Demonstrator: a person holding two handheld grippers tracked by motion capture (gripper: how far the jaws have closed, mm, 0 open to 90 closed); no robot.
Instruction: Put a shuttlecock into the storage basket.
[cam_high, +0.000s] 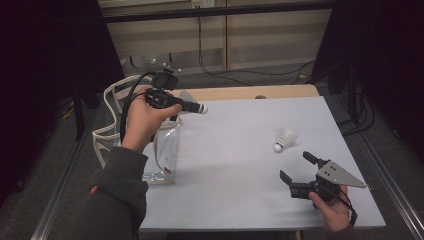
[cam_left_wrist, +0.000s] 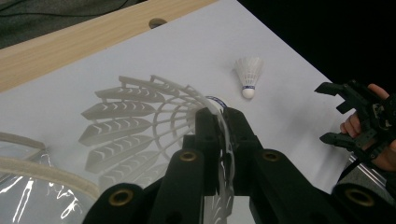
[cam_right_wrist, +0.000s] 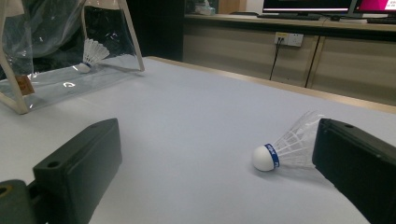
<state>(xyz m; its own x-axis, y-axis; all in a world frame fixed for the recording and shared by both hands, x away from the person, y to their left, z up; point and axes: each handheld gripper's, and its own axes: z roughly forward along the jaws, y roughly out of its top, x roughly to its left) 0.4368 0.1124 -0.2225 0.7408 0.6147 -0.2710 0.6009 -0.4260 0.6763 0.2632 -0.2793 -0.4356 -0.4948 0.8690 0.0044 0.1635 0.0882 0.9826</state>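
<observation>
High view: left gripper (cam_high: 192, 106) at upper left of centre, raised in the person's left hand (cam_high: 142, 120) above the table's left edge; jaws pressed together on a held shuttlecock (cam_high: 189, 98), its white cork tip showing at the jaw ends and its pale skirt faint behind them; clear plastic bag (cam_high: 165, 150) with cream straps beneath that hand, at the left edge of the grey table (cam_high: 235, 165); loose shuttlecock (cam_high: 284, 139) lying on its side right of centre, cork toward lower left; right gripper (cam_high: 296, 166) at lower right, held low by the right hand (cam_high: 332, 207), jaws spread wide with nothing between them, near the loose shuttlecock but apart from it.

Left gripper view: own two black jaws rising from the bottom centre, pinching the skirt of the held shuttlecock (cam_left_wrist: 140, 126), whose feathers fan out to the left of the jaws; bag rim at lower left; loose shuttlecock (cam_left_wrist: 248, 77) standing off at upper right on the grey surface; right gripper (cam_left_wrist: 341, 114) at the right edge, jaws apart.

Right gripper view: own jaws at lower left and lower right, spread; loose shuttlecock (cam_right_wrist: 285, 147) at lower right, cork pointing left, its skirt just beside the right-hand jaw, contact not certain; clear plastic bag (cam_right_wrist: 56, 60) at upper left, with a bagged shuttlecock (cam_right_wrist: 92, 55) seen inside it.
</observation>
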